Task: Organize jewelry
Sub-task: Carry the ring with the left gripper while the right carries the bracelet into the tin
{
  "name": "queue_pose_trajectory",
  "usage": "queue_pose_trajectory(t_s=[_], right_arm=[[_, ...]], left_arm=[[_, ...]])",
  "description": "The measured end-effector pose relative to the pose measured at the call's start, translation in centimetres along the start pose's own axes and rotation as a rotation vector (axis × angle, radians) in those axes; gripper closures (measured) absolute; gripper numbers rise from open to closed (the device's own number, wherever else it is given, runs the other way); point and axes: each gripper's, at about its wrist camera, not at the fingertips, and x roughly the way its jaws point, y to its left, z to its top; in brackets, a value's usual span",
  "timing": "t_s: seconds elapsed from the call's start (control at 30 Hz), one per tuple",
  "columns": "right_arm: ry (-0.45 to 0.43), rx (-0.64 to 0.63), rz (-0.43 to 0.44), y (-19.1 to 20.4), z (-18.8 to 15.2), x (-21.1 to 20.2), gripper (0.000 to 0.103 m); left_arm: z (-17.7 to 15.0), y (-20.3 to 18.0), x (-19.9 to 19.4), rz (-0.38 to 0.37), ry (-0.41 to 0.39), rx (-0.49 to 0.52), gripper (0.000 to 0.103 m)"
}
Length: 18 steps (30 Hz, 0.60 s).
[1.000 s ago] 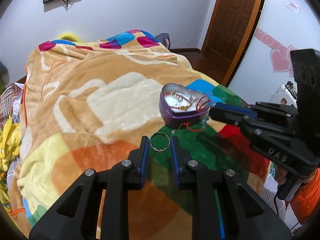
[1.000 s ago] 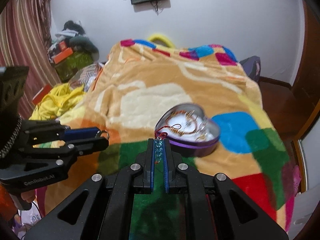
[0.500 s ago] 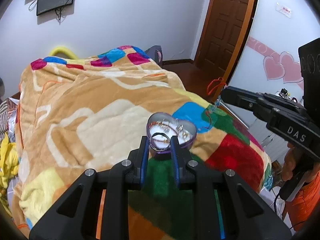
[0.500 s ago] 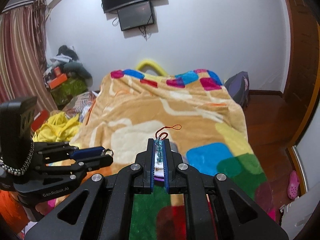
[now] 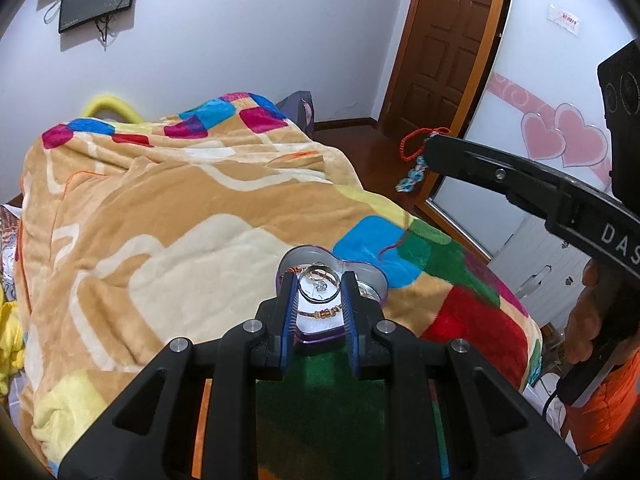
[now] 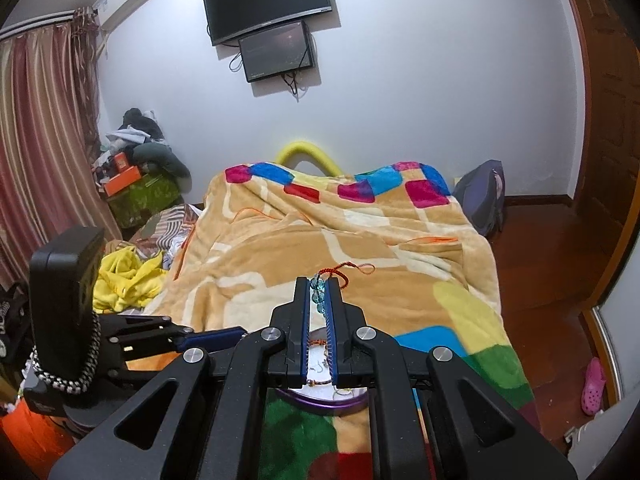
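My left gripper [image 5: 319,285] is shut on a thin silver bangle [image 5: 305,294] and holds it right above the purple heart-shaped tin [image 5: 375,285] on the blanket. The tin holds several pieces of jewelry, among them a red cord bracelet with gold beads [image 5: 326,313]. My right gripper [image 6: 318,287] is shut on a red cord bracelet with blue beads [image 6: 319,294] and holds it high above the tin [image 6: 324,402]. In the left wrist view that bracelet [image 5: 416,174] dangles from the right gripper [image 5: 430,145] at the upper right.
The patchwork fleece blanket [image 5: 192,224] covers the bed. A brown door [image 5: 444,40] and a wardrobe with pink hearts [image 5: 560,140] stand on the right. Yellow clothes [image 6: 124,276] and a pile of boxes [image 6: 136,184] lie left of the bed.
Both grippers have risen from the blanket. The left one carried the bangle over the tin. The right one lifted the beaded bracelet up and away from the tin's edge.
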Motion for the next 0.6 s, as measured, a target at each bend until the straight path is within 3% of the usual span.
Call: queue_pose_trajectory(t_s=[0.6], right_arm=[[0.237, 0.055, 0.025, -2.4, -4.7, 6.0, 0.096]], left_arm=[[-1.1, 0.1, 4.1, -0.034, 0.089, 0.011, 0.082]])
